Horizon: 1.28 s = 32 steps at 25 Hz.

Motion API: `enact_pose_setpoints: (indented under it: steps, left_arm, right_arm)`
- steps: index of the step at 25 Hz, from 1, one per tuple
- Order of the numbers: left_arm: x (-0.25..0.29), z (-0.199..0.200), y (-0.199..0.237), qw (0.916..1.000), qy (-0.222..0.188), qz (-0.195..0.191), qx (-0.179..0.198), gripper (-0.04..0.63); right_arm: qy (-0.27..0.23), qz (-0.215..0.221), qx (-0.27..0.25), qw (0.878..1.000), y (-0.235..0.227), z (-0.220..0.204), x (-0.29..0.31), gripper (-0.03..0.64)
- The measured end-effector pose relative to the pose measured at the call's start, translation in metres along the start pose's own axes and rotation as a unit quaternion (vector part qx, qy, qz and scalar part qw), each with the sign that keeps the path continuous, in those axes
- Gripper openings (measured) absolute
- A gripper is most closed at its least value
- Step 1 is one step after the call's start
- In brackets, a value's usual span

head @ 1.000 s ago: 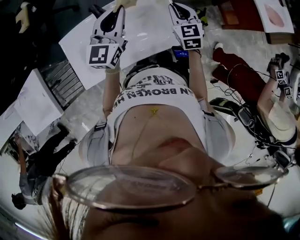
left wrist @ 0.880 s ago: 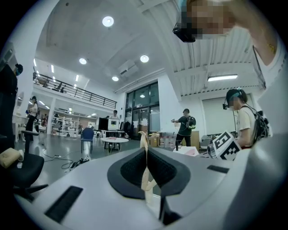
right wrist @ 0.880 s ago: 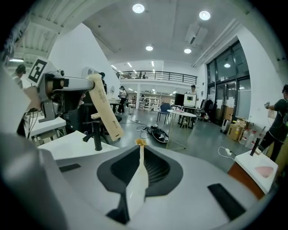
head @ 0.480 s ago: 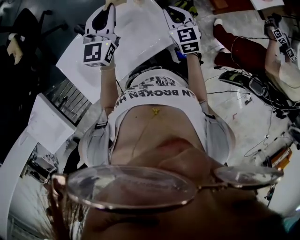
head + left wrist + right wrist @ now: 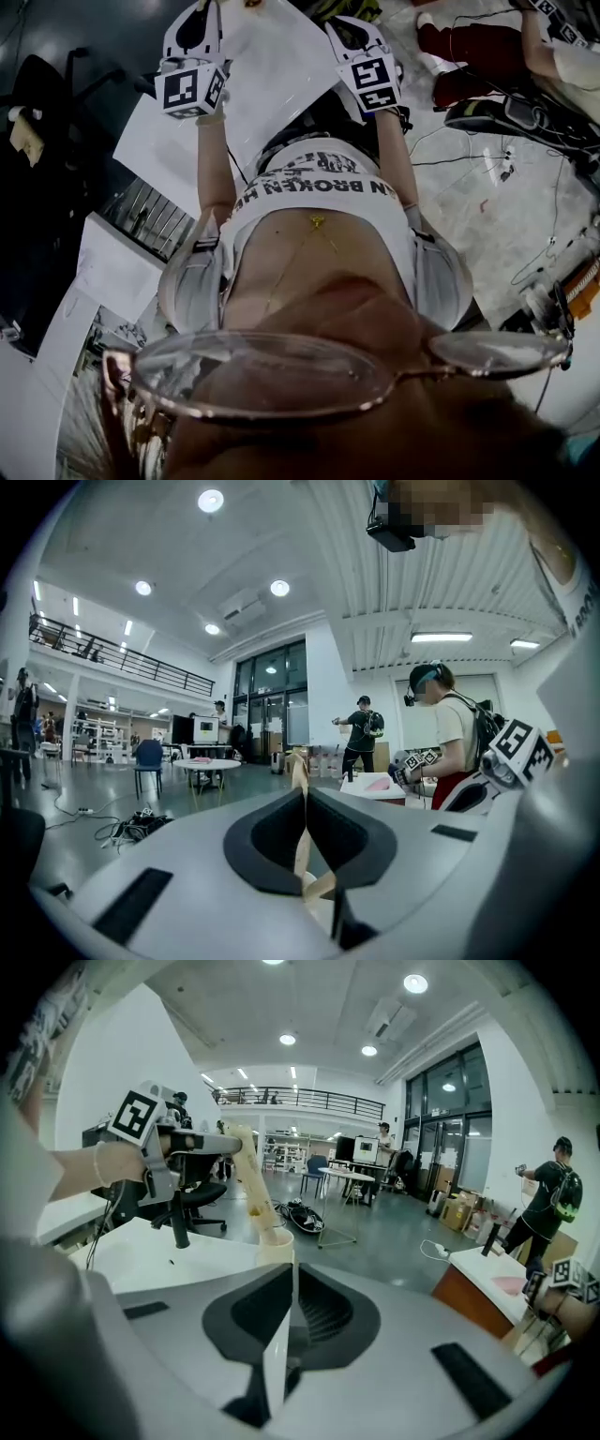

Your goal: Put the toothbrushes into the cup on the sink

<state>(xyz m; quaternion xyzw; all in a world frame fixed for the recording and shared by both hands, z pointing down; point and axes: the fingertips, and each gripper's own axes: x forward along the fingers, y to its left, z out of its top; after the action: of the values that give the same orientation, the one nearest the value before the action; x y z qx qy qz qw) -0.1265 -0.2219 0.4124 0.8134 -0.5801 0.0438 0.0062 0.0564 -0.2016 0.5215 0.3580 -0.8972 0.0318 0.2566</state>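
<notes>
In the right gripper view a cream cup (image 5: 276,1245) stands on the white sink top (image 5: 141,1252), just past my right gripper (image 5: 291,1277). My right gripper is shut on a thin white toothbrush handle (image 5: 278,1354). My left gripper (image 5: 221,1140) comes in from the left, shut on a tan toothbrush (image 5: 249,1185) that slants down to the cup's mouth. In the left gripper view that tan handle (image 5: 301,803) stands pinched between the jaws of the left gripper (image 5: 303,797). The head view shows both marker cubes (image 5: 190,87) (image 5: 373,79) near the top edge, with the fingertips cut off.
A black faucet (image 5: 176,1224) rises from the sink top left of the cup. A brown-fronted counter (image 5: 480,1305) stands to the right. Other people (image 5: 442,733) work at tables in the hall. Cables (image 5: 302,1215) lie on the floor beyond.
In the head view both grippers have shifted towards the top edge over the white top. The scene around them has swung, and the person at right has slid mostly out of frame.
</notes>
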Motion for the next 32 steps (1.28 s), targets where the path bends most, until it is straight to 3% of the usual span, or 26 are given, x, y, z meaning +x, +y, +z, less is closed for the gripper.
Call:
enact_pose_setpoints:
  steps: [6,15,19,24,32]
  left_arm:
    - [0.015,-0.035,-0.016,0.9994,0.031,-0.013,0.001,0.017]
    - [0.051,-0.083,0.01,0.9965,0.077,-0.007,-0.032,0.017]
    - [0.072,-0.105,0.023,0.993,0.102,-0.008,-0.058,0.018]
    - [0.071,-0.115,0.02,0.9883,0.104,-0.013,-0.11,0.018]
    - [0.07,-0.117,0.016,0.9887,0.112,-0.026,-0.096,0.02]
  right_arm:
    - [0.016,-0.023,0.024,0.999,-0.008,-0.028,-0.025,0.038]
    - [0.004,-0.013,0.062,0.998,-0.025,-0.018,-0.004,0.038]
    - [0.003,-0.003,0.058,0.998,-0.031,-0.007,0.016,0.038]
    - [0.001,0.008,0.053,0.999,-0.023,-0.003,0.015,0.038]
    - [0.0,0.011,0.05,0.999,-0.022,0.002,0.015,0.038]
